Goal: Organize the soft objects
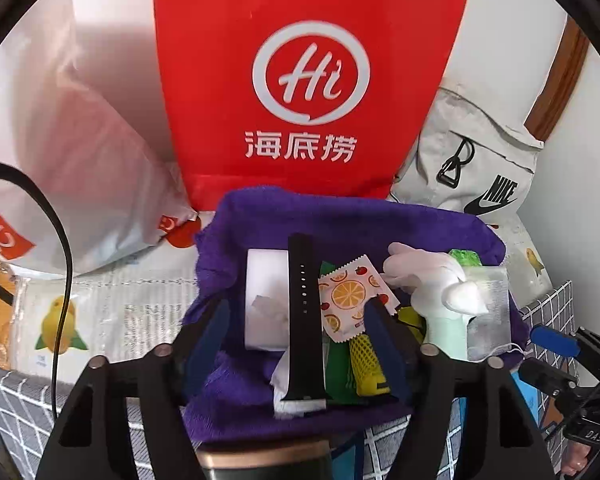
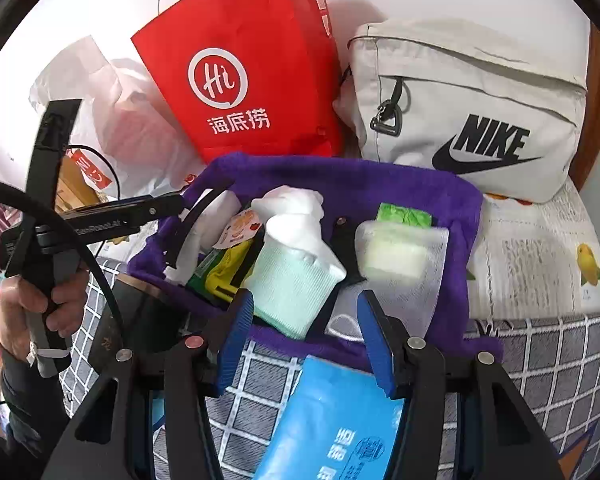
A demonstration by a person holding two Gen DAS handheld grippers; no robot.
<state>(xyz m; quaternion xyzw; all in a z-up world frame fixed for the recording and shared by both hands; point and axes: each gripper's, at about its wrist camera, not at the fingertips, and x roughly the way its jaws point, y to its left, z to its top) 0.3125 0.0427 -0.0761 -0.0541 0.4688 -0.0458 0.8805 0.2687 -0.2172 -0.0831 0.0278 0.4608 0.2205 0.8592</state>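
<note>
- Far left, a person's hand (image 2: pixel 28 312) grips the handle of the left gripper (image 1: pixel 296 328). Its blue fingers (image 1: pixel 212 344) stand spread over the purple cloth (image 1: pixel 340 216), pinching nothing.
- Between those fingers lies the black watch strap (image 1: pixel 304 320), stretched lengthwise across a white block (image 1: pixel 264 280).
- Just right of the strap sits the orange-slice sachet (image 1: pixel 346 300), overlapping a yellow mesh sleeve (image 1: pixel 366 364) and a green packet (image 1: pixel 338 372).
- Next along, the mint-green sock (image 2: pixel 292 292) with its white cuff stands bunched near the middle of the cloth.
- The right gripper (image 2: pixel 306 336) hovers there, blue fingers (image 2: pixel 236 344) apart on either side of the sock; whether they press it, I cannot tell.
- Right of the sock, a clear pouch (image 2: pixel 404 256) rests against a bright green wrapper (image 2: pixel 404 216).
- Below the right gripper lies a blue packet (image 2: pixel 332 420) on the checked cover (image 2: pixel 540 380).
- Behind, a red bag (image 2: pixel 240 80) and a pale Nike bag (image 2: pixel 472 112) lean on the wall.
</note>
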